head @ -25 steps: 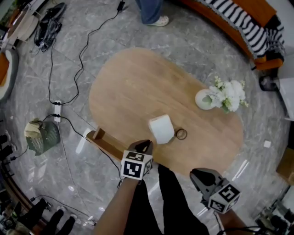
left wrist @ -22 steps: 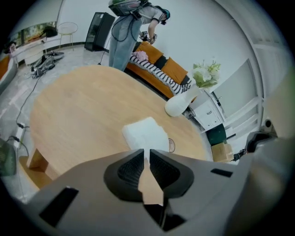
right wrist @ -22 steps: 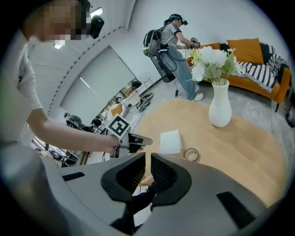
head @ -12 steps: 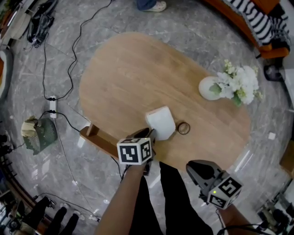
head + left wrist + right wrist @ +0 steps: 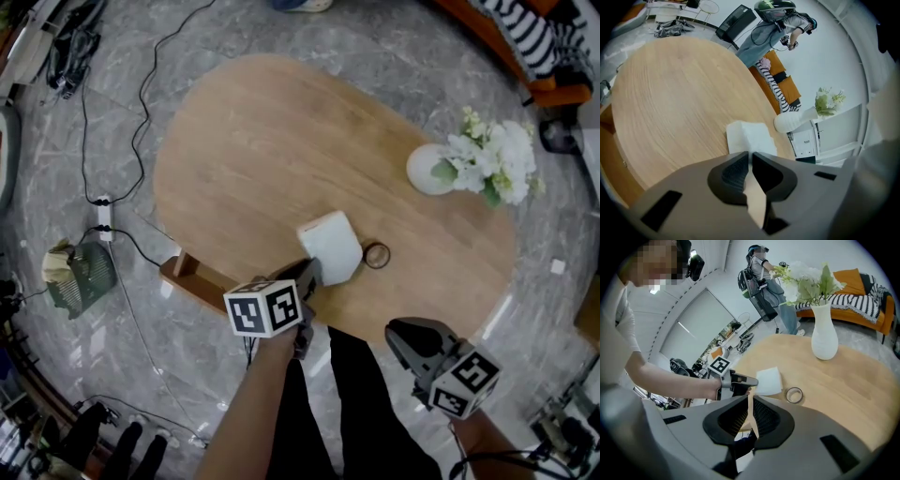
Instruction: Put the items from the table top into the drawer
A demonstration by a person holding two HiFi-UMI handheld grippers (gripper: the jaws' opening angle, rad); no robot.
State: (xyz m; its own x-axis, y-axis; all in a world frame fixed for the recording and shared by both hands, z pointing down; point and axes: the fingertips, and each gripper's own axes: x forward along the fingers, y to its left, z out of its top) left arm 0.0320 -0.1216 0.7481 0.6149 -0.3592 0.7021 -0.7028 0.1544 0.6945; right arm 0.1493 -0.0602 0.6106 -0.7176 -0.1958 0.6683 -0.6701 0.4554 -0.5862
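Since the left gripper (image 5: 309,272) is shut with the white pack (image 5: 331,246) just ahead of its tips, the pack could be shoved against the ring (image 5: 376,255) beside it; the right gripper (image 5: 401,334), closed and empty, is held well apart from both.

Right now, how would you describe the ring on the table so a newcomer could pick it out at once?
Find the oval wooden table; near the person's edge lies a white block. The ring lies flat right beside that block, on the side toward the vase. It is the only small, dark, hollow circle there; its neighbours are white.
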